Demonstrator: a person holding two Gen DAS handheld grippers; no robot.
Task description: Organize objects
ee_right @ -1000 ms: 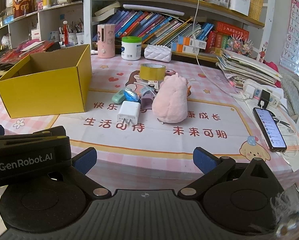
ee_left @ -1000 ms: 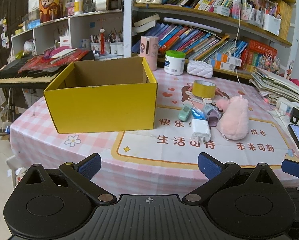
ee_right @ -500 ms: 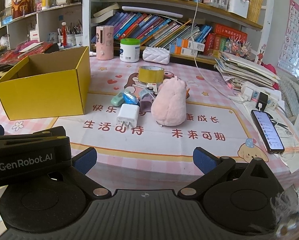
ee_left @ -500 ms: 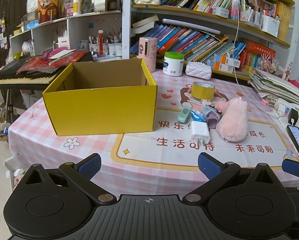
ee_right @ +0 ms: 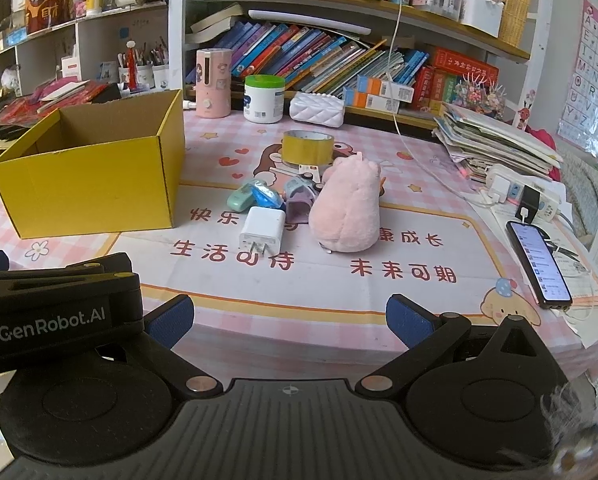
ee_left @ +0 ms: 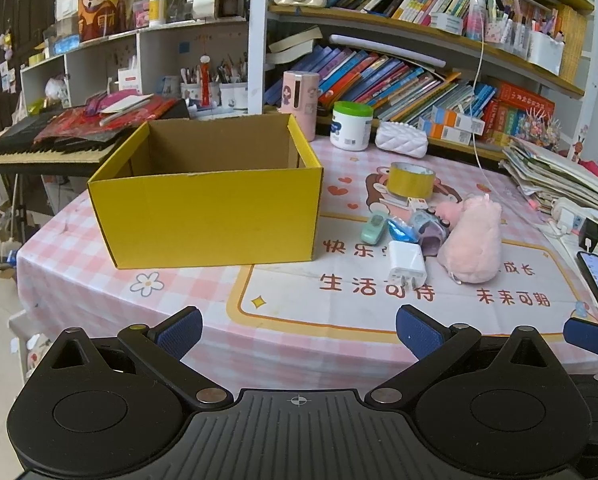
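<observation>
An open yellow cardboard box (ee_left: 211, 216) (ee_right: 91, 184) stands on the left of the pink checked table; what I see of its inside looks empty. To its right lies a cluster: a white charger plug (ee_left: 406, 263) (ee_right: 260, 229), a pink plush toy (ee_left: 473, 240) (ee_right: 347, 212), a mint green small item (ee_left: 373, 230) (ee_right: 240, 199), a blue wrapped item (ee_left: 399, 233) (ee_right: 265, 197), a purple toy (ee_left: 429, 232) (ee_right: 299, 202) and a gold tape roll (ee_left: 411, 180) (ee_right: 307, 146). My left gripper (ee_left: 299, 330) and right gripper (ee_right: 290, 320) are both open and empty, at the table's front edge.
A phone (ee_right: 539, 264) on a cable and a power strip (ee_right: 527, 196) lie at the right. A paper stack (ee_right: 495, 140), white jar (ee_right: 264, 98), pink dispenser (ee_right: 213, 82) and white pouch (ee_right: 317, 109) sit at the back before bookshelves. A keyboard (ee_left: 39, 152) stands left.
Both grippers have drawn back and risen slightly, so the table looks a little farther away. Nothing on the table has moved; both grippers stay open.
</observation>
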